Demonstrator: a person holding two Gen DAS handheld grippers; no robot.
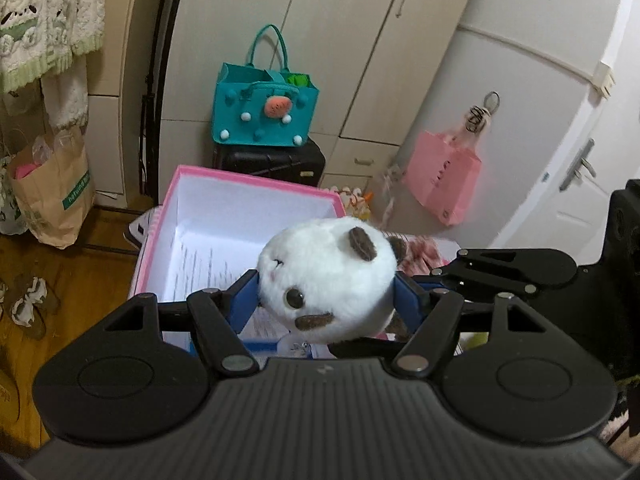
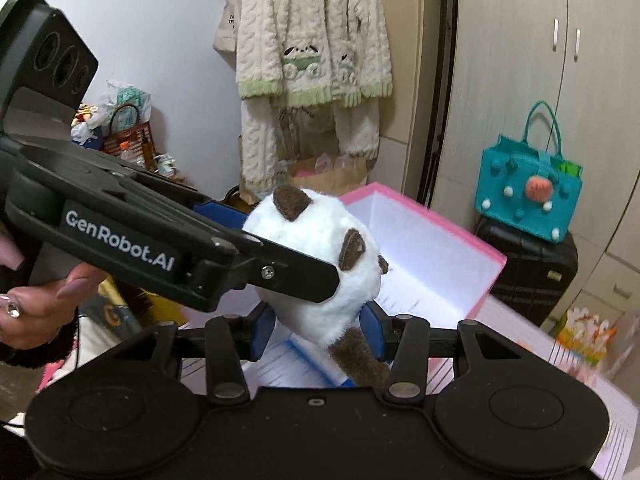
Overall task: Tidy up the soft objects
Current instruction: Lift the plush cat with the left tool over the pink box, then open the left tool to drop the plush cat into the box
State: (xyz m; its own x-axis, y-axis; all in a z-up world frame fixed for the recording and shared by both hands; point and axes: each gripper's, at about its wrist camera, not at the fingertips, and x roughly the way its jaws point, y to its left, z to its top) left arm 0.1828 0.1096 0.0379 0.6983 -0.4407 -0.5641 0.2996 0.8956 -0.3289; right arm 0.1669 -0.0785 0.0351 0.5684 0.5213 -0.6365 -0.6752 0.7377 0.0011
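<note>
Left wrist view: the left gripper has its blue pads pressed against either side of a white plush with brown ears, so the jaws are closed about the toy at roughly its own width. The plush is held in the air in front of an open pink box, which lies at 11 o'clock from the toy; the box has white inner walls. Part of the right gripper enters at 3 o'clock, just beside the plush.

Right wrist view: the right gripper has its blue pads on both sides of the lower part of the same plush, jaws partly closed and touching it. The left gripper crosses in from 9 o'clock and clamps the toy's upper half. The box stands behind the toy at 2 o'clock.

Background: a teal bag on a black suitcase at 12 o'clock in the left view; a cream cardigan hangs at 12 o'clock in the right view
</note>
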